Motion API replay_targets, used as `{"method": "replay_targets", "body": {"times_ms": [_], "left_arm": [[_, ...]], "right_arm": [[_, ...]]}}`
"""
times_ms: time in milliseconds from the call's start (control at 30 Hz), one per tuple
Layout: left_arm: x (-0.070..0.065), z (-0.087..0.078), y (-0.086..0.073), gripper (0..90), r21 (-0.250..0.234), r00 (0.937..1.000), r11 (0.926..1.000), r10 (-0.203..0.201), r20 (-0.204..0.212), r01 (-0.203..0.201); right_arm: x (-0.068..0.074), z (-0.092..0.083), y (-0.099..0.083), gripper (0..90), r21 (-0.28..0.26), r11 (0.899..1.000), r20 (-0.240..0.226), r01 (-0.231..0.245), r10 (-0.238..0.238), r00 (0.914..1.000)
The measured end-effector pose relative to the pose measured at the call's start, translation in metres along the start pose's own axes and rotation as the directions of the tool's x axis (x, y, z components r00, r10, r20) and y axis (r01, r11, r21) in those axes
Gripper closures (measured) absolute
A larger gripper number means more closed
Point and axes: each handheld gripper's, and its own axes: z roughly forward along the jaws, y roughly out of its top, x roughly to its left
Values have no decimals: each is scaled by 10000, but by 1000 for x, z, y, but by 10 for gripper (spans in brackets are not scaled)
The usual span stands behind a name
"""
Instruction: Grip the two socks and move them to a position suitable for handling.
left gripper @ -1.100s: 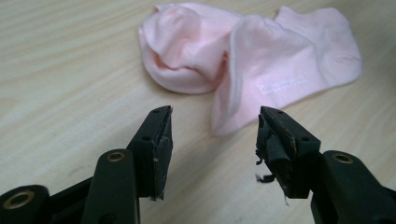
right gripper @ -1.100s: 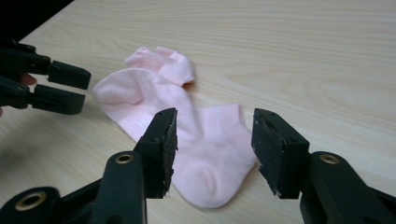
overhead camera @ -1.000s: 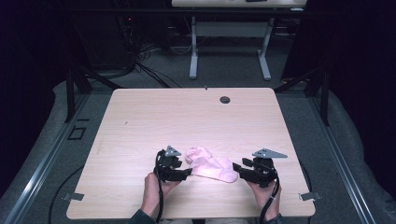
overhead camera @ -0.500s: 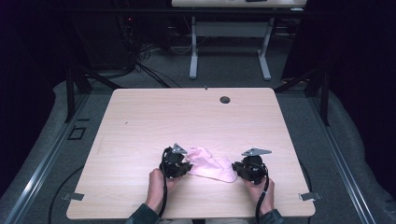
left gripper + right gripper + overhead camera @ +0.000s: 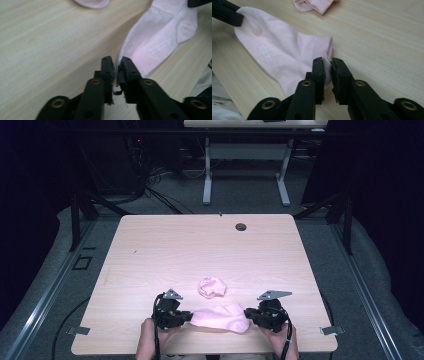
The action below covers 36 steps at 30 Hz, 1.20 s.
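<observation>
A pink sock (image 5: 220,317) lies stretched flat near the table's front edge, between my two grippers. My left gripper (image 5: 187,316) has just closed and eased a little; it is shut on the sock's left end, and in the left gripper view the sock (image 5: 160,42) runs away from the pinching jaws. My right gripper (image 5: 248,314) has just closed and is shut on the right end; in its own view the fabric (image 5: 279,50) sits between the pads. A second pink sock (image 5: 212,287) lies crumpled just behind.
The wooden table (image 5: 200,245) has a small dark grommet (image 5: 241,226) near its far edge. The person's hands come in over the front edge. Cables and another table's legs (image 5: 206,180) stand on the floor beyond.
Both grippers have closed on the ends of one sock and drawn it toward the front edge, spreading it out. The other sock has stayed behind as a separate crumpled heap.
</observation>
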Motion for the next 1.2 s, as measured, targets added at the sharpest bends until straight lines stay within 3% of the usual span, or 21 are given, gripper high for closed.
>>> {"method": "replay_targets", "body": {"times_ms": [33, 100, 133, 167, 200, 433, 567, 633, 733, 800, 833, 900, 1000, 1067, 1133, 1167, 1200], "left_arm": [[1, 0, -2, 697, -27, 9994, 10000, -42, -357, 41], [3, -4, -4, 578, -260, 9989, 9996, -102, -451, 90], [7, -8, -2, 515, -515, 9971, 9986, -176, -735, 138], [7, -8, -2, 417, -515, 9971, 9986, -176, -735, 138], [8, -9, 0, 417, -641, 9970, 9978, -244, -741, 197], [20, -12, 7, 197, -1209, 9886, 9925, -374, -1457, 197], [25, -14, 8, 151, -1439, 9812, 9893, -511, -1862, 243], [28, -15, 9, 150, -1442, 9773, 9893, -528, -2050, 232], [31, -15, 10, 152, -1452, 9766, 9890, -593, -2069, 293], [33, -14, 11, 151, -1431, 9772, 9892, -595, -2037, 304], [34, -13, 12, 152, -1417, 9768, 9894, -596, -2055, 306], [36, -12, 13, 154, -1340, 9776, 9904, -597, -2018, 328], [40, -8, 15, 160, -1244, 9789, 9915, -613, -1949, 373], [42, -6, 17, 169, -1265, 9785, 9911, -654, -1955, 409], [45, -1, 23, 187, -1259, 9810, 9908, -726, -1799, 502], [45, -1, 23, 194, -1259, 9810, 9908, -726, -1799, 502], [46, 0, 25, 194, -1207, 9834, 9915, -682, -1680, 482]], "right_arm": [[0, 3, -2, 746, 63, 10000, 85, 53, -53, 9999], [-3, 5, -2, 669, -39, 9998, 185, 185, -185, 9997], [-5, 4, -1, 637, -175, 9996, 125, 239, -237, 9996], [-5, 4, -1, 637, -175, 9996, 125, 239, -237, 9996], [-6, 2, 5, 587, -516, 9971, 227, 560, -549, 9982], [2, 11, 43, 467, -701, 9750, 248, 2107, -2095, 9775], [11, 30, 68, 488, -443, 9464, 148, 3200, -3197, 9474], [18, 45, 79, 511, -219, 9239, 48, 3819, -3819, 9242], [27, 68, 92, 523, 222, 8891, -86, 4572, -4571, 8894], [32, 82, 98, 524, 415, 8746, -320, 4831, -4821, 8755], [34, 89, 100, 541, 412, 8740, -347, 4843, -4831, 8749], [36, 98, 102, 573, 722, 8628, -405, 5003, -4987, 8658], [33, 111, 100, 685, 1158, 8632, -562, 4914, -4883, 8709], [30, 111, 101, 796, 911, 8835, -652, 4595, -4551, 8880], [27, 110, 101, 841, 907, 8959, -814, 4348, -4285, 8999], [27, 110, 101, 841, 907, 8959, -814, 4348, -4285, 8999], [24, 107, 101, 852, 877, 9109, -1016, 4031, -3944, 9133]]}}
